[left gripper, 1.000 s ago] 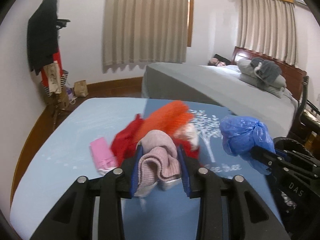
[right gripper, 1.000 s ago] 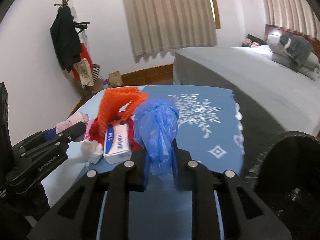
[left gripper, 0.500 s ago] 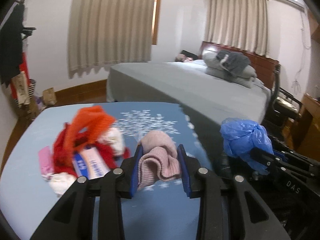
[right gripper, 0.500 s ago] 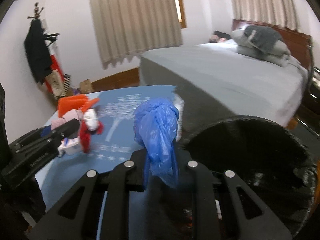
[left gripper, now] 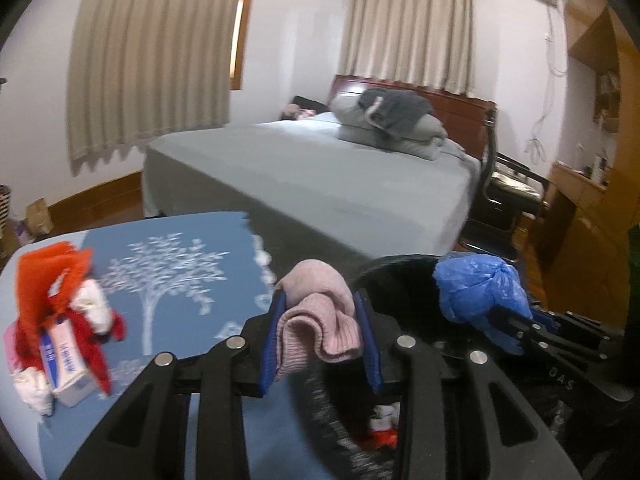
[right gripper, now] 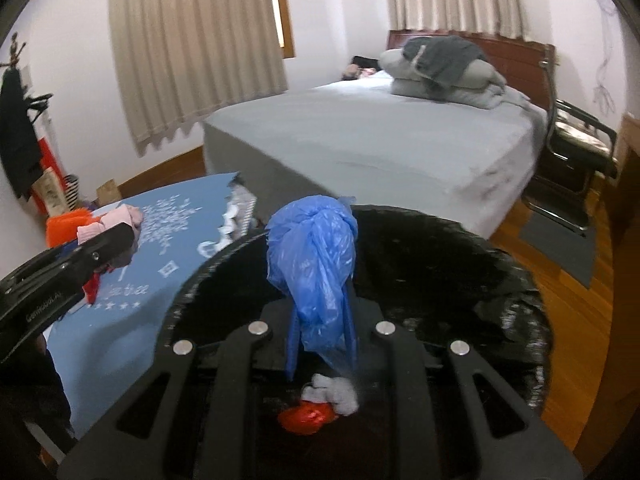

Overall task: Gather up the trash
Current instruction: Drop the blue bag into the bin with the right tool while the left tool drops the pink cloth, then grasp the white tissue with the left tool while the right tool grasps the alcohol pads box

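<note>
Left: leftover pile of orange and red scraps with a small white carton (left gripper: 60, 336) on the blue tree-print tablecloth (left gripper: 180, 280). Left gripper (left gripper: 320, 344) is clamped on a pink knitted sock (left gripper: 320, 320), at the near-left rim of the black round trash bin (right gripper: 500, 280). Right gripper (right gripper: 322, 340), nearly closed, pinches a crumpled blue plastic bag (right gripper: 316, 256) directly above the bin's mouth, so right drops first. Bin holds a red scrap (right gripper: 306, 420) and a grey wad (right gripper: 336, 396).

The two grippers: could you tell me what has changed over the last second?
Both swung from above the table to the black bin: right gripper over its opening, left gripper at its rim. Unchanged: their grips on the blue bag and pink sock.
</note>
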Demonstrator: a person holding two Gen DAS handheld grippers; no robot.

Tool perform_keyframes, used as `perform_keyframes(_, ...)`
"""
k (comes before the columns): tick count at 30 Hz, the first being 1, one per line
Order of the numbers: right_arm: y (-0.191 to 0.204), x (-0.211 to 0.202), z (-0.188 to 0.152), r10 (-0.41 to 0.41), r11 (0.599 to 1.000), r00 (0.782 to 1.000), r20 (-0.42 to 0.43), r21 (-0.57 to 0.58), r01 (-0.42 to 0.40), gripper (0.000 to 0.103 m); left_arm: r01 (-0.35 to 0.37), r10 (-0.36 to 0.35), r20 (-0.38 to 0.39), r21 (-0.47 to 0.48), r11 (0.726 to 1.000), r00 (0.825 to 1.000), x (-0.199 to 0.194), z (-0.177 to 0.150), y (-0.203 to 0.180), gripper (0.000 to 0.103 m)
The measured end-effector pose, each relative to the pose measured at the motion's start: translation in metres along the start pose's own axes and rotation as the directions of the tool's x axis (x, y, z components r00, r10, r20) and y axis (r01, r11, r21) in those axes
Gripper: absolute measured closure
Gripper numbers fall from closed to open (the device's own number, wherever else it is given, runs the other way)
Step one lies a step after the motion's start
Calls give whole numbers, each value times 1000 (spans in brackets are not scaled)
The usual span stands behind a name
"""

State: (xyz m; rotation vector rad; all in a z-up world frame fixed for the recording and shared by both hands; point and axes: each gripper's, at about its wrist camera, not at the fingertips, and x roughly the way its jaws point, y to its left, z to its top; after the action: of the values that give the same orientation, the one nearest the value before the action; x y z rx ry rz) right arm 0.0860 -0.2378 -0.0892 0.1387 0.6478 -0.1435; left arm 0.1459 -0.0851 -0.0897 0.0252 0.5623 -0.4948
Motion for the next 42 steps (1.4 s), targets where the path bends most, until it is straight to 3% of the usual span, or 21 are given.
perform_keyframes(10, -39, -6, -3, -67, 996, 998, 9, 63, 66, 82, 91, -89, -34, 40, 995, 995, 25, 3, -43, 65)
perform_keyframes(11, -42, -7, -4, -76, 995, 997, 10, 69, 75, 76, 95, -94, -35, 40, 995, 995, 26, 3, -43, 62)
perform_keyframes(12, -45, -7, -4, -86, 994, 996, 11, 75, 85, 64, 100, -98, -34, 37, 994, 995, 26, 3, -43, 51)
perform_keyframes(13, -46, -8, -4, -96, 992, 995, 14, 80, 95, 60, 102, -101, -30, 32, 994, 994, 25, 5, -43, 42)
perform_keyframes(16, -52, -8, -2, -117, 989, 993, 28, 97, 114, 42, 96, -95, -18, 23, 995, 995, 22, 6, -38, 32)
perform_keyframes(18, -53, -9, -1, -133, 987, 990, 36, 99, 129, 19, 77, -77, -8, 18, 997, 997, 20, 7, -33, 26)
perform_keyframes(20, -52, -11, 0, -154, 983, 987, 49, 104, 148, 10, 55, -55, 6, 4, 998, 998, 15, 8, -23, 21)
perform_keyframes(25, -44, -7, 0, -153, 984, 988, 34, 101, 149, 6, -24, 24, 26, -19, 1000, 999, 0, 8, 3, 9)
perform_keyframes(31, -15, 2, 6, -99, 993, 995, 30, 67, 97, 6, -143, 145, 39, -45, 989, 989, -25, 0, 50, 7)
perform_keyframes(35, 18, 10, 13, -35, 999, 999, 36, 25, 34, 6, -225, 229, 43, -75, 971, 973, -43, -7, 83, 7)
perform_keyframes(42, 90, 23, 22, 90, 994, 995, 41, -62, -87, 6, -371, 377, 20, -137, 918, 926, -73, -28, 147, 7)
